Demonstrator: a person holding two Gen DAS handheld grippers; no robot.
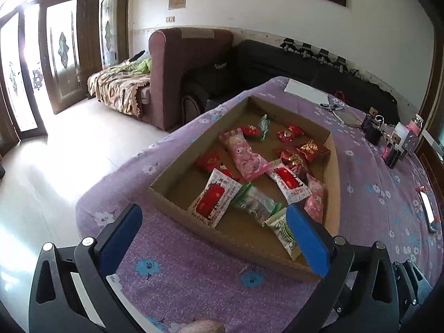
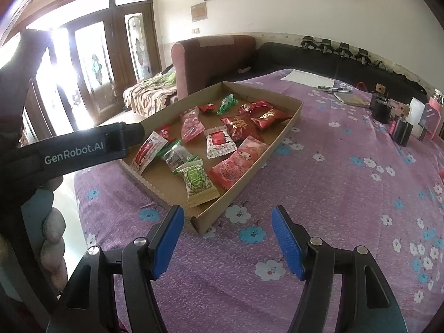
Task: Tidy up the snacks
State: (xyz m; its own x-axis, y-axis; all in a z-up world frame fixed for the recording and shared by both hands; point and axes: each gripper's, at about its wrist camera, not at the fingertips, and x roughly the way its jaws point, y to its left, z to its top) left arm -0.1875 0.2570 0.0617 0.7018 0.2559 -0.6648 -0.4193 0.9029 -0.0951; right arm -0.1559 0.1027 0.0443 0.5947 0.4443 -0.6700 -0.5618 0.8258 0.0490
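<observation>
A shallow cardboard tray (image 1: 177, 211) (image 2: 280, 141) lies on a purple flowered tablecloth and holds several wrapped snacks: red-and-white packets (image 1: 213, 199) (image 2: 220, 143), a long pink packet (image 1: 242, 154), a green-and-white packet (image 1: 283, 231) (image 2: 197, 180), red foil packets (image 1: 312, 148) (image 2: 238, 126). My left gripper (image 1: 213, 238) is open and empty, its fingers spread around the tray's near corner. It shows in the right wrist view as a black arm (image 2: 83, 148) at the tray's left edge. My right gripper (image 2: 227, 238) is open and empty above the cloth, just short of the tray's near corner.
On the far right of the table stand black binder clips and small boxes (image 2: 399, 130), a white paper sheet (image 2: 308, 79), pens and a notebook (image 2: 352, 100). A phone (image 1: 427, 213) lies at the right edge. A maroon sofa (image 1: 177, 63) and glass doors stand beyond the table.
</observation>
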